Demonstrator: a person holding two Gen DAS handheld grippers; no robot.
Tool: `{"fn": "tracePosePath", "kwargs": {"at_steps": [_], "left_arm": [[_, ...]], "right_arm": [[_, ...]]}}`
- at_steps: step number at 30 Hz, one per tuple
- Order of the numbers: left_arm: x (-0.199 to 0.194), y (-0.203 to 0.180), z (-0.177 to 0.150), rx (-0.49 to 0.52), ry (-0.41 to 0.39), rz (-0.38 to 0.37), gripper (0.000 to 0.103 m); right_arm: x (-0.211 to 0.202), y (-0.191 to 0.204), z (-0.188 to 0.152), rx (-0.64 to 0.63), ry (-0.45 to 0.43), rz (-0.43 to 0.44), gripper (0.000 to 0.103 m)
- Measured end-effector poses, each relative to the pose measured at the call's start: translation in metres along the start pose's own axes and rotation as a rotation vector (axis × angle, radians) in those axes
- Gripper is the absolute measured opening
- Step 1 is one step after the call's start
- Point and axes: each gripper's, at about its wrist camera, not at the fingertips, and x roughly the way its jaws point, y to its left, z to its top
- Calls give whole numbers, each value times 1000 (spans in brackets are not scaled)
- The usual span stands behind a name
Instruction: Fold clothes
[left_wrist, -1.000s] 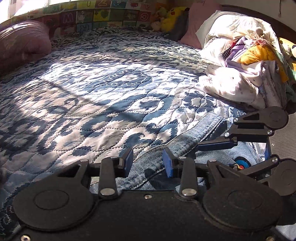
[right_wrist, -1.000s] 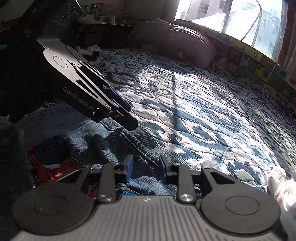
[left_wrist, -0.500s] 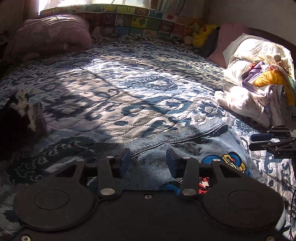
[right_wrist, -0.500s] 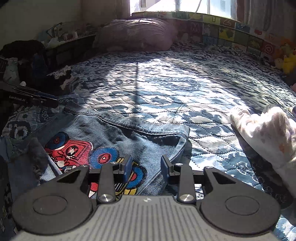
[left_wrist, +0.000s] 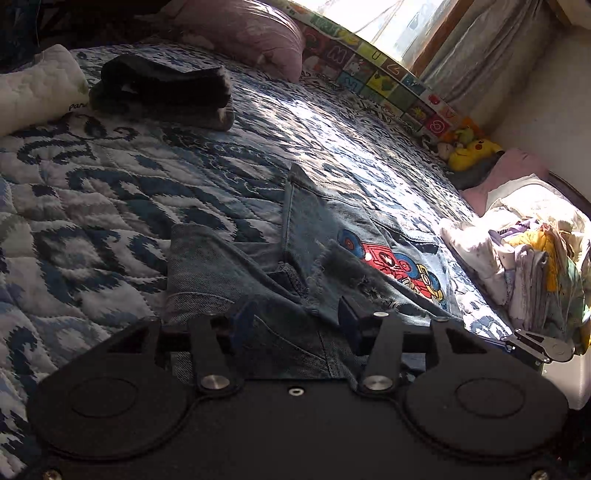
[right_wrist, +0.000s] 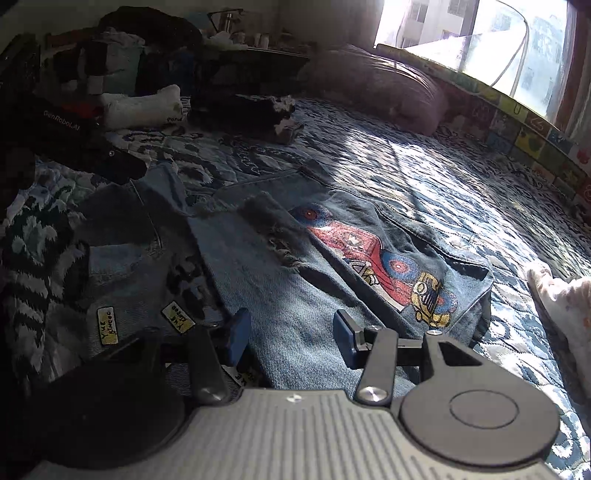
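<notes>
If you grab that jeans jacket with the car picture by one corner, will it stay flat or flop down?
It would probably flop: the denim jacket already lies creased on the quilt, with a frayed flap folded over. It is likely heavy for cloth, being thick stitched denim with patches. It probably won't slip much, since both the denim and the quilt look rough.

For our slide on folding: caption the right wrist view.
Open right claw hovers over a denim garment with a cartoon patch, spread on a quilt.

Rumpled denim jacket flat on quilt; cartoon-car patch up
</notes>
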Motion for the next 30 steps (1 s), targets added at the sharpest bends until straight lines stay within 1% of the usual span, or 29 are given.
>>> {"fn": "tracePosePath", "kwargs": {"at_steps": [3,5,11,12,13,14,16,17,18,19,22,24,26,28,30], "left_arm": [[-13,25,-1,-68,-43,64,51],[-15,45,-1,-110,-45,90,52],[-11,93,-21,-336,-20,27,52],[-11,100,-24,-367,-17,17,52],[-12,100,-27,-366,-25,14,52],[-12,101,-29,-364,-31,11,52],[-13,101,-29,-363,-32,3,52],[-14,101,-29,-365,-32,-1,52],[-14,103,-29,-377,-32,-9,52],[-14,105,-30,-390,-34,-17,52],[-16,110,-32,-414,-38,-36,52],[-17,110,-33,-422,-42,-41,53],[-18,109,-34,-422,-44,-36,52],[-19,107,-34,-417,-41,-27,52],[-20,105,-34,-415,-39,-22,52]], "right_arm": [[21,38,18,-86,4,-19,50],[38,59,30,-134,13,-39,50],[85,76,56,-135,35,-71,50],[90,78,60,-142,37,-79,49],[96,81,63,-149,38,-88,47],[100,83,66,-160,40,-101,42],[103,81,71,-154,48,-108,26],[103,79,72,-143,51,-103,14],[103,77,73,-133,52,-101,5],[98,75,73,-120,36,-113,3],[66,54,75,8,-52,-97,3],[40,35,74,97,-109,-116,3],[11,6,68,214,-164,-132,3],[-23,-32,57,351,-230,-152,3],[-57,-69,40,459,-292,-199,3]]}}
